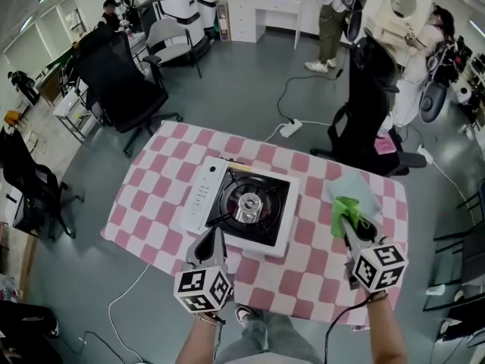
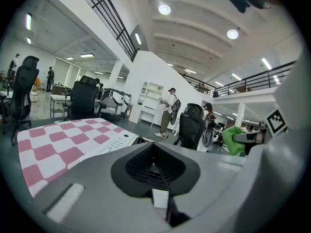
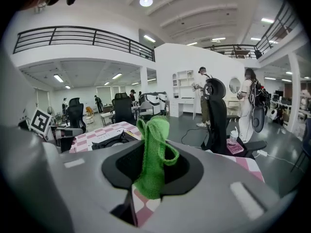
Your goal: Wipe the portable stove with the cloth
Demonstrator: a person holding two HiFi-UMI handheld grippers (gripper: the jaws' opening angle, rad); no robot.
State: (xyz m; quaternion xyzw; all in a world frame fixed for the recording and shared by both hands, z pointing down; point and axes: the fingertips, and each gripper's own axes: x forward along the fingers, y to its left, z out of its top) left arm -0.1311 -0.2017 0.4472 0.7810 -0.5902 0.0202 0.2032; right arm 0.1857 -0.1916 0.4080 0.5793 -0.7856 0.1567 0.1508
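The left tongs (image 1: 206,243) are closed on nothing, their tips at the near left edge of the stove (image 1: 248,203). The right tongs (image 1: 347,222) pinch the green cloth (image 1: 345,209) (it stands bunched above the jaws) over the checked surface (image 1: 151,203), just right of the stove and apart from it.

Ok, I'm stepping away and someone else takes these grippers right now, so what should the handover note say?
Portable stove: mid-table on the checkered tablecloth.
Left gripper: jaws together, empty, at the stove's near edge.
Right gripper: jaws shut on the green cloth, raised to the right of the stove and not touching it.
Done: cloth is in hand.
Left: bring the cloth onto the stove and wipe it.
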